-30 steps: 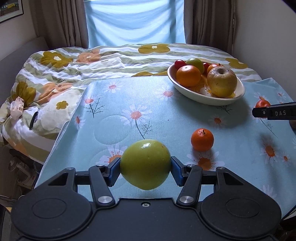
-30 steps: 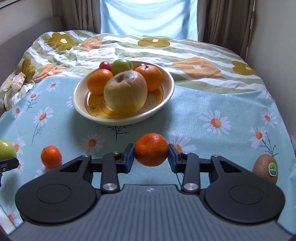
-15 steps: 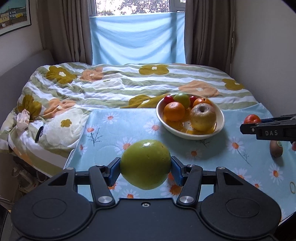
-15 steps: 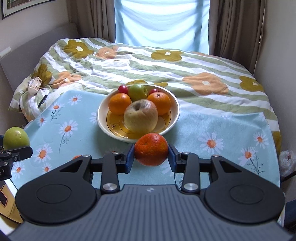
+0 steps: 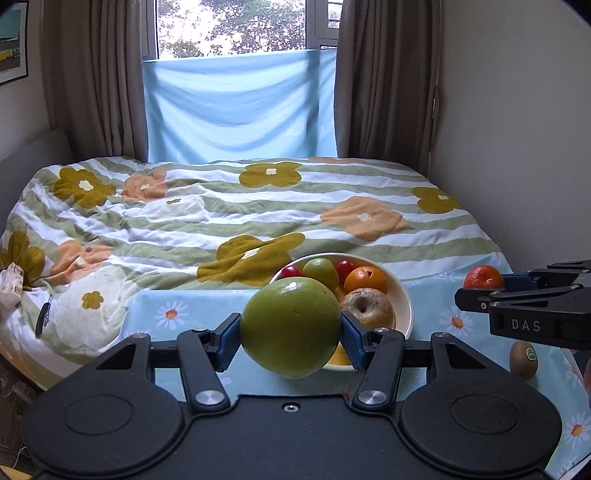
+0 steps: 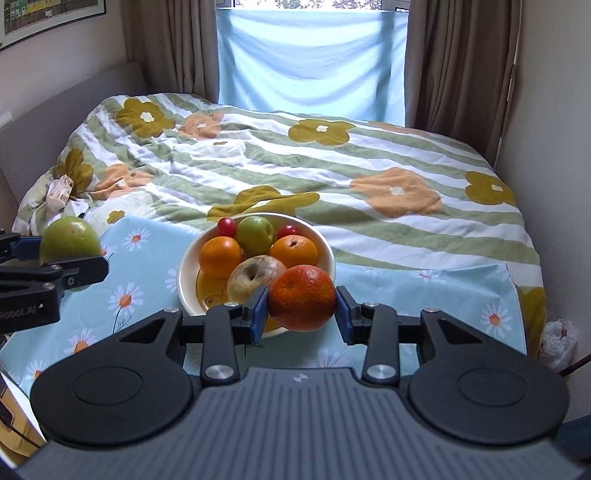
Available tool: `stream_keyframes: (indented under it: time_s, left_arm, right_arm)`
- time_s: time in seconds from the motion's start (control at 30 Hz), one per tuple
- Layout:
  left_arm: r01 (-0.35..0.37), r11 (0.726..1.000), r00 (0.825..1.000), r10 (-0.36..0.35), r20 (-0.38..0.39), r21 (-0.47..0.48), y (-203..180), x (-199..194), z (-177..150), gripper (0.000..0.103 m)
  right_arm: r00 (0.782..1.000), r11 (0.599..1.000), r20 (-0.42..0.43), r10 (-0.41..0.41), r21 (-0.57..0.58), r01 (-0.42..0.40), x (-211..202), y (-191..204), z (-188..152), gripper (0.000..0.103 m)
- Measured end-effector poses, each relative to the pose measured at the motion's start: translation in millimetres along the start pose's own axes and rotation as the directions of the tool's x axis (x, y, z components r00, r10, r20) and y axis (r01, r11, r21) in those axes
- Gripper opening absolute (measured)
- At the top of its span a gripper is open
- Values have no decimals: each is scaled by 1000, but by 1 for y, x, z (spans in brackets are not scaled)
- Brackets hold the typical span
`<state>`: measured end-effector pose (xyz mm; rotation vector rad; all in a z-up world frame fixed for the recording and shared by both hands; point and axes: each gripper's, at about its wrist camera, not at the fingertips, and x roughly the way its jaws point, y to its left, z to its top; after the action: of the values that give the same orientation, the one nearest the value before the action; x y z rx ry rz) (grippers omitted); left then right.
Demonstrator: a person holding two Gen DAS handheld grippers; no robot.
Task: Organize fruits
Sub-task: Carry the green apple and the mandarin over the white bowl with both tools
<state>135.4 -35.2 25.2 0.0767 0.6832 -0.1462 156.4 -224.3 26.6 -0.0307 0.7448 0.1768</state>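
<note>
The left gripper is clamped on a green fruit. The right gripper grips an orange. Both tilt downward, side by side.

Soft daylight enters through the window and a pale blue cloth hung over it, leaving the room evenly lit, shadows faint, focus sharp, with fisheye bending and dark corners at the edges.

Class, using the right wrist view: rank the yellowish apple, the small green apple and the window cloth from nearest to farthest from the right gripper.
1. Yellowish apple, at the bowl's near side, just beyond the right gripper.
2. Small green apple, at the bowl's far side.
3. Window cloth, past the bed.
</note>
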Motion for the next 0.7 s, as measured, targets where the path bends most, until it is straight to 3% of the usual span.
stream_keyframes:
  time_s: [0.4, 0.7]
  left_arm:
    - [79, 991, 996, -75, -40, 105, -14, 76, 43, 61]
    - [121, 981, 989, -106, -100, 149, -21, 131, 53, 61]
  right_arm:
    - [999, 998, -34, -35, 58, 37, 45, -11, 23, 53]
    - [995, 993, -81, -60, 102, 68, 80, -23, 27, 53]
